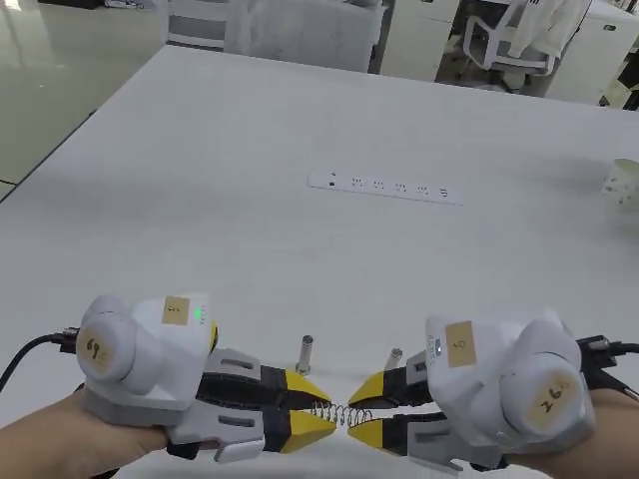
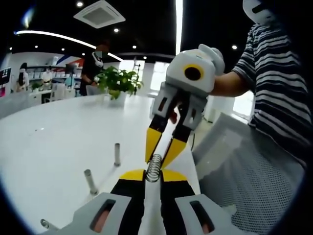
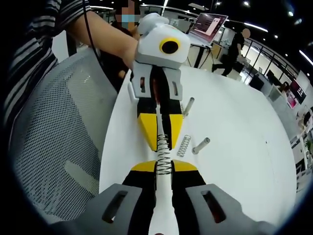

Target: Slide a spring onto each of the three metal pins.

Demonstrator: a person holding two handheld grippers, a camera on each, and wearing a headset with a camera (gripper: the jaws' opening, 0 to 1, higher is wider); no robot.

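A short coil spring point(image 1: 337, 410) is stretched between the two grippers near the table's front edge. My left gripper point(image 1: 327, 409) pinches one end and my right gripper point(image 1: 352, 414) pinches the other, tips almost touching. In the left gripper view the spring point(image 2: 154, 166) rises from the left gripper point(image 2: 152, 175) into the right gripper point(image 2: 160, 159). In the right gripper view the spring point(image 3: 164, 157) runs from the right gripper point(image 3: 164, 168) to the left gripper point(image 3: 163, 144). Two metal pins point(image 1: 306, 351) point(image 1: 395, 356) stand just beyond the tips. A loose spring point(image 3: 184, 145) lies by a pin point(image 3: 201, 145).
A white power strip point(image 1: 384, 187) lies mid-table, and a small white object point(image 1: 624, 183) sits at the right edge. A third pin point(image 2: 44, 224) shows low in the left gripper view. A grey mesh chair point(image 3: 63, 147) stands by the table's front edge.
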